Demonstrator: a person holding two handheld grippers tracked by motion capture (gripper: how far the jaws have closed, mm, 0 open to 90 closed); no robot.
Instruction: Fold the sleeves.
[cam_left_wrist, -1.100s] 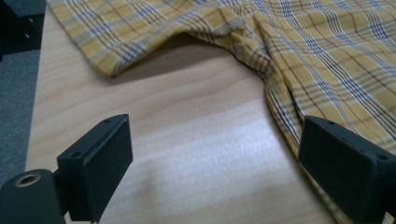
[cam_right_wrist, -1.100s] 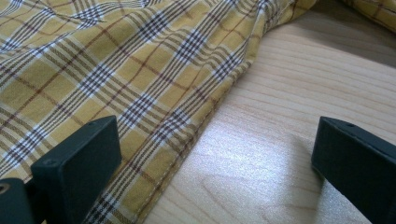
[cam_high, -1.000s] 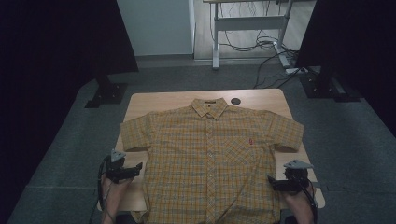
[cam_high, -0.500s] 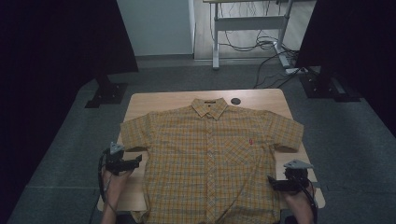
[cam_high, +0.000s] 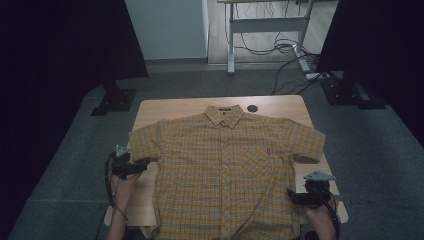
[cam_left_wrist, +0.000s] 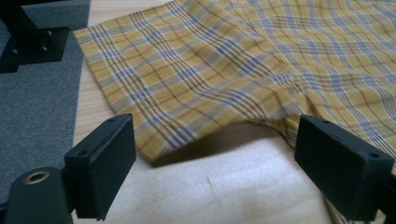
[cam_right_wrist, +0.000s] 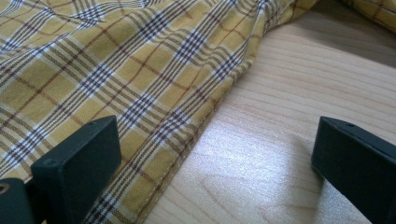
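Observation:
A yellow plaid short-sleeved shirt (cam_high: 225, 165) lies spread flat, front up and collar far, on a light wooden table (cam_high: 175, 106). My left gripper (cam_high: 146, 162) hovers at the table's left side, just below the shirt's left sleeve. In the left gripper view it (cam_left_wrist: 219, 154) is open, with the sleeve hem (cam_left_wrist: 187, 135) just ahead between the jaws. My right gripper (cam_high: 290, 196) is at the shirt's lower right side. In the right gripper view it (cam_right_wrist: 219, 154) is open, one jaw over the shirt's side edge (cam_right_wrist: 187, 135), the other over bare wood (cam_right_wrist: 289, 93).
A round black hole (cam_high: 252, 108) sits in the tabletop beyond the collar. Black stand bases (cam_high: 115, 100) (cam_high: 350, 95) rest on the grey carpet at both far corners. A desk frame with cables (cam_high: 270, 30) stands behind. The shirt's hem hangs over the near table edge.
My left gripper has moved away from the person along the table's left side, toward the sleeve. The right gripper and the shirt have stayed put.

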